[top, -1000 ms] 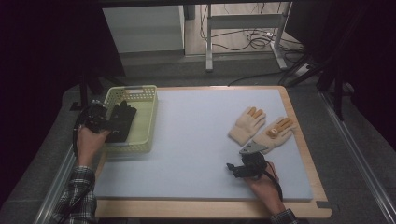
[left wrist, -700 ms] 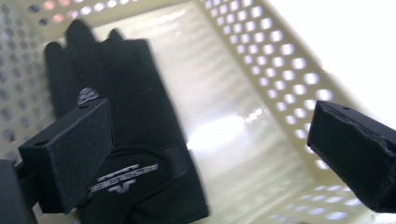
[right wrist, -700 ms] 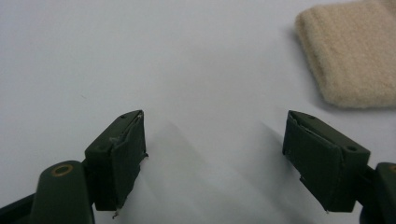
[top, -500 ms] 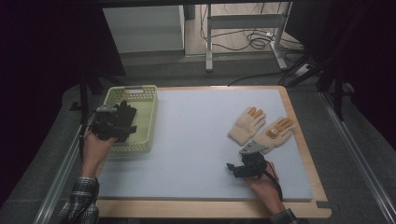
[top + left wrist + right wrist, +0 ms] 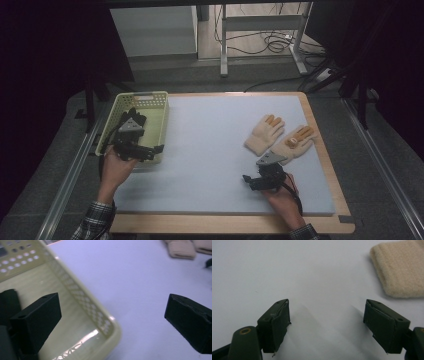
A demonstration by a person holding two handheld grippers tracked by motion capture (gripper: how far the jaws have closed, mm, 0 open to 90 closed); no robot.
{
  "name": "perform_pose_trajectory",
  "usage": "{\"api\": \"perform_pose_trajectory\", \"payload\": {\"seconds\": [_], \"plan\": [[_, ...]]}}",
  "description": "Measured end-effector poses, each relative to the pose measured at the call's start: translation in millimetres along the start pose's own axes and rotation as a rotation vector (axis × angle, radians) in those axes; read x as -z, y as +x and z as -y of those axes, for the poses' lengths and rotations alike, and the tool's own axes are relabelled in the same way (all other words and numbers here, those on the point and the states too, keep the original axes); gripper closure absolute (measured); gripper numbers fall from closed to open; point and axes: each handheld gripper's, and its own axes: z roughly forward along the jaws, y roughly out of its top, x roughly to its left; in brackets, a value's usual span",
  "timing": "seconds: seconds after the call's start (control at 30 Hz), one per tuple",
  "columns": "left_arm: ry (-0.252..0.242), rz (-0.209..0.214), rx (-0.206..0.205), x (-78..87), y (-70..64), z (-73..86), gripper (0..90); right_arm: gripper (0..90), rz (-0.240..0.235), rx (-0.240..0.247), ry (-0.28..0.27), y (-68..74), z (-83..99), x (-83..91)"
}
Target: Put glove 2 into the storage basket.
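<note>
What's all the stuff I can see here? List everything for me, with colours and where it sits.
Basket: one, pale yellow-green, left side of the mat.
Black item: one, inside the basket; too dark to identify.
Gloves: two, beige with orange fingertips, right side of the mat.
Mat: one, pale blue-grey, covering the wooden table.
Cables: black, on the floor beyond the table.
Left claw: black, open, at the basket's near end.
Right claw: black, open, on the mat near the gloves.
</note>
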Motion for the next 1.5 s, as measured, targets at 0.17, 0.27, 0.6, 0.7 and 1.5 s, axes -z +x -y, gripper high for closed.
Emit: {"api": "perform_pose_trajectory", "payload": {"seconds": [0.17, 0.27, 0.6, 0.7, 1.5], "plan": [[-0.011, 0.032, -0.028, -8.2, -17.6, 5.9, 1.1, 20.8, 0.0, 0.0, 0.0, 0.0, 0.0, 0.0], [-0.025, 0.047, -0.053, -13.4, -31.6, 8.8, 1.1, 20.8, 0.0, -0.001, 0.0, 0.0, 0.0, 0.0], [-0.056, 0.127, -0.117, -30.3, -76.4, 17.3, 1.1, 20.8, 0.0, -0.001, 0.0, 0.0, 0.0, -0.1], [-0.036, 0.121, -0.141, -39.6, -87.1, 24.5, 1.2, 20.8, 0.0, -0.001, 0.0, 0.0, 0.0, -0.1], [0.132, 0.074, -0.092, -83.8, -87.3, 67.4, 0.7, 14.7, -0.014, -0.006, 0.014, -0.7, -0.8, -0.9]]}}
